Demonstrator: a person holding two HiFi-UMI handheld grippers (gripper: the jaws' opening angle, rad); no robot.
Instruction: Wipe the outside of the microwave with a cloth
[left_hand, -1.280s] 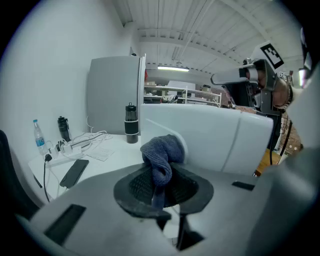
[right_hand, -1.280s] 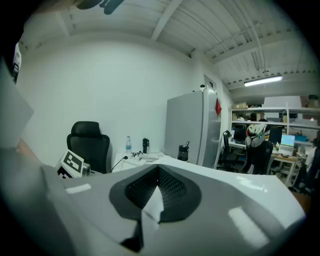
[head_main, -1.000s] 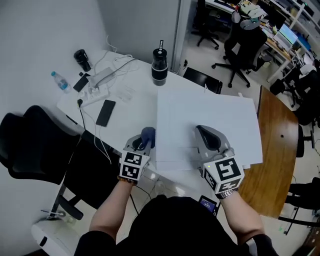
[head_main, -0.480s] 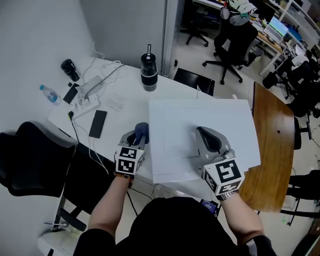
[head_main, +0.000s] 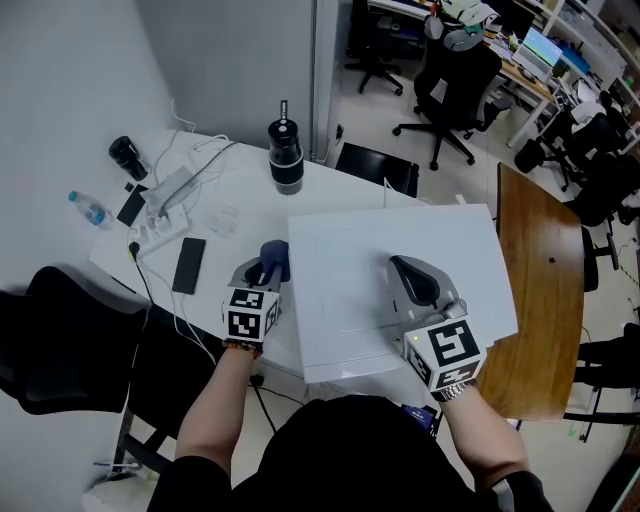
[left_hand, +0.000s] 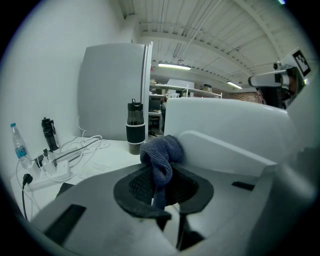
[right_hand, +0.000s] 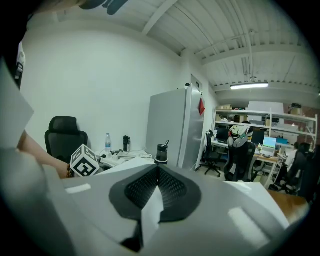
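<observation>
Seen from the head view, the microwave (head_main: 400, 260) shows only its white top, a rectangle with its long axis running from 9 to 3 o'clock, on the white desk (head_main: 225, 215); which face holds the door cannot be told. The left hand-held gripper (head_main: 262, 272) sits at the box's 9 o'clock edge, pointing toward 12 o'clock and pinching a blue cloth (head_main: 274, 258). Only the left gripper view shows how: a narrow tail is clamped between the pads, and a bunched head stands out beyond the tips, long axis along the jaws, just beside the microwave's side wall at 3 o'clock. The right hand-held gripper (head_main: 405, 270) lies over the top near its 6 o'clock edge. Its own view shows the pads pressed together on nothing. A black tumbler (head_main: 285, 158) stands at the microwave's 11 o'clock
</observation>
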